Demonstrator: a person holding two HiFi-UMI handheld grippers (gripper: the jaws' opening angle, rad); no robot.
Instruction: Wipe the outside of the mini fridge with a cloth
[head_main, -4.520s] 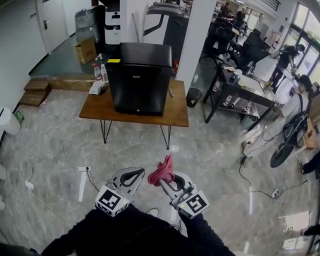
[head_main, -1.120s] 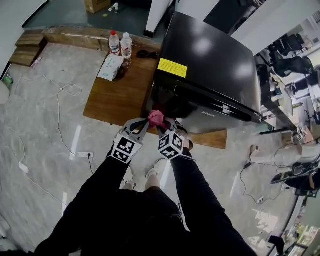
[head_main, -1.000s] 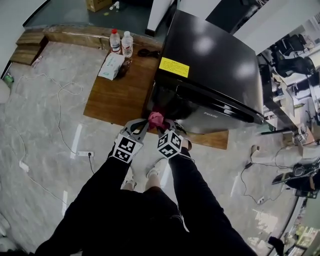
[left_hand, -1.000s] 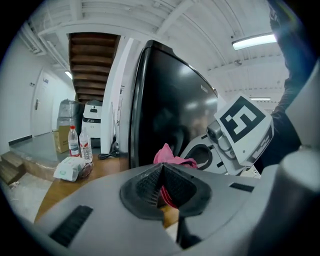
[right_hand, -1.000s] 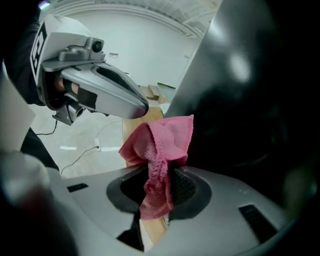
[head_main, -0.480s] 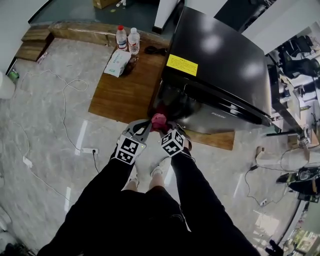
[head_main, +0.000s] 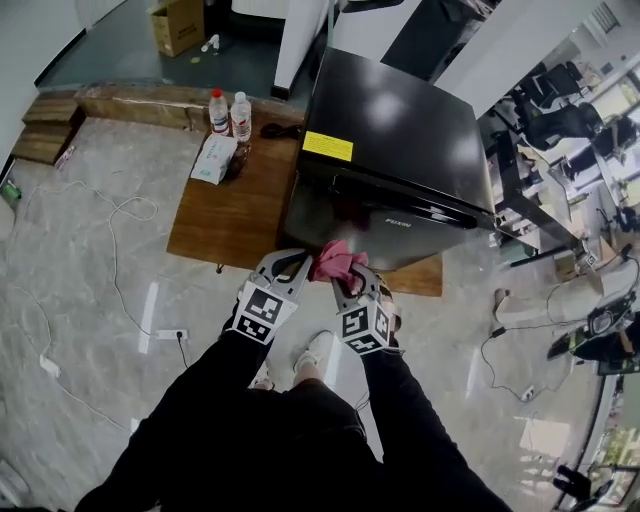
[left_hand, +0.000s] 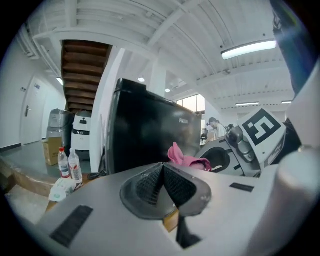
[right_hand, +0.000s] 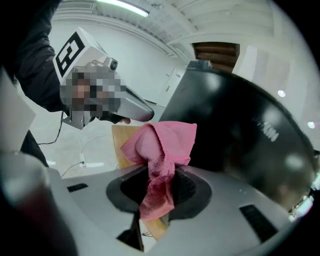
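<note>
The right tool (head_main: 347, 278) is clamped on the pink cloth (head_main: 337, 261), close to the lower front of the black fridge (head_main: 395, 140), which stands on the wooden surface (head_main: 230, 215). The left tool (head_main: 292, 266), jaws together with nothing between them, is just beside the cloth.

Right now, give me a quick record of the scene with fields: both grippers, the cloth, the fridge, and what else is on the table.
Left gripper: jaws together, empty, beside the cloth
Right gripper: jaws closed on the pink cloth
Cloth position: bunched, low at the fridge's front; contact unclear
Mini fridge: black, standing on the wooden table
Also on table: two bottles, a white packet
</note>
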